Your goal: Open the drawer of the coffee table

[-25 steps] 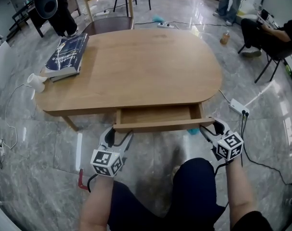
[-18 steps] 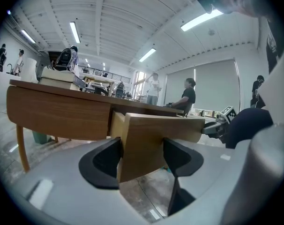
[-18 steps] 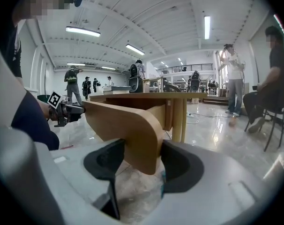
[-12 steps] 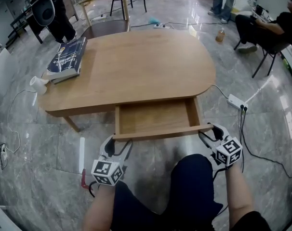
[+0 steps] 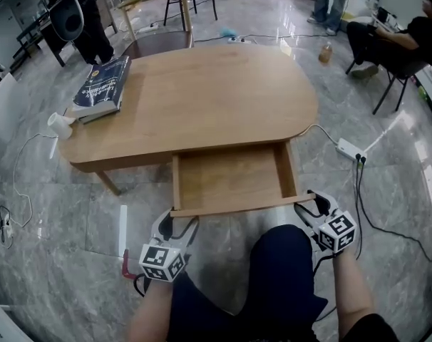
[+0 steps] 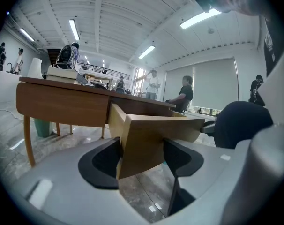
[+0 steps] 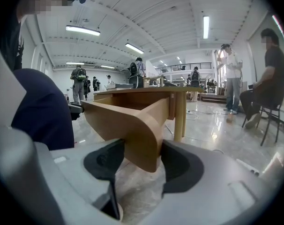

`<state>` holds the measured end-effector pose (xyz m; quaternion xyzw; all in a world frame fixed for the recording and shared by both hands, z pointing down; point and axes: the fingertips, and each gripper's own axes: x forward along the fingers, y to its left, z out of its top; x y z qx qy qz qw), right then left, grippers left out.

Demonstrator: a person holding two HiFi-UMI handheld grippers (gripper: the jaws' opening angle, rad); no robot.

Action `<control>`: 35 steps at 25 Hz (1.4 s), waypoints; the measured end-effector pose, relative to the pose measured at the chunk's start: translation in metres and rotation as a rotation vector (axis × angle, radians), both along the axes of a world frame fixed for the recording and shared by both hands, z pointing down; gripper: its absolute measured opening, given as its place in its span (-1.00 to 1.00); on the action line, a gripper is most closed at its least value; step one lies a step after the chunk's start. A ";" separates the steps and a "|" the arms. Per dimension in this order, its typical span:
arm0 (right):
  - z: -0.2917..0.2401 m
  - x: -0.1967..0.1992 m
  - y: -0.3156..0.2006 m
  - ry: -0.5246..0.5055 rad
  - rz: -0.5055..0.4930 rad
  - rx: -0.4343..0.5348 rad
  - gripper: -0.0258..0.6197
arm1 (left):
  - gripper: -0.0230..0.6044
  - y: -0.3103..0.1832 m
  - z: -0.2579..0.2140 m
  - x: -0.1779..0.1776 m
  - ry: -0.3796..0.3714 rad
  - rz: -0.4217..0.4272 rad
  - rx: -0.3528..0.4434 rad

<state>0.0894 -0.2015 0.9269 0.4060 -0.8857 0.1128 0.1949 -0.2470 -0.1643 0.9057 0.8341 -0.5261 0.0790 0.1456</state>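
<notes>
Head view shows the left gripper (image 5: 175,221) at the 7 o'clock corner of the drawer (image 5: 234,180), its jaws closed on the left end of the front panel (image 5: 237,206). The left gripper view confirms this: both jaws press against the panel, with its corner wedged between them. The drawer hangs out of the coffee table (image 5: 202,98) at the table's 6 o'clock edge, far enough that its bare wooden bottom shows. I see nothing in it. A book (image 5: 102,83) lies at 10 o'clock on the table, well apart from the work. At the drawer's 5 o'clock corner the right gripper (image 5: 309,204) is likewise clamped, with the panel's rounded right end held between its jaws.

I judge the pull to be nearly finished. To do it well I want both grippers drawing straight toward 6 o'clock at an even rate, so the drawer does not skew and bind. The panel looks slightly askew in the head view, though that may be the lens. I would slow down before the end of travel, and neither lift nor twist, since my hold is only on the panel's ends.
</notes>
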 end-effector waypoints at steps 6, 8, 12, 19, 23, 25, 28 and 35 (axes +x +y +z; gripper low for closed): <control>0.007 0.002 0.006 0.007 0.004 -0.011 -0.16 | 0.01 0.006 0.007 0.002 -0.011 0.008 -0.017; 0.010 0.003 0.008 0.008 0.007 -0.018 -0.16 | 0.01 0.008 0.009 0.003 -0.014 0.010 -0.022; 0.015 0.002 0.013 0.014 0.003 -0.025 -0.16 | 0.01 0.012 0.014 0.003 -0.026 0.016 -0.030; 0.017 0.001 0.014 0.024 0.010 -0.020 -0.16 | 0.01 0.013 0.015 0.001 -0.026 0.018 -0.019; 0.017 0.002 0.016 0.036 0.014 -0.022 -0.16 | 0.01 0.014 0.014 0.000 -0.013 0.020 -0.010; 0.012 0.002 0.017 0.021 0.020 -0.018 -0.16 | 0.01 0.016 0.012 -0.002 -0.002 0.016 -0.006; -0.001 0.006 0.023 -0.012 0.026 -0.009 -0.16 | -0.09 0.021 0.006 -0.006 0.007 0.010 0.011; -0.066 0.025 0.040 -0.220 0.110 0.048 -0.92 | -0.90 0.042 -0.017 -0.036 0.015 -0.057 0.037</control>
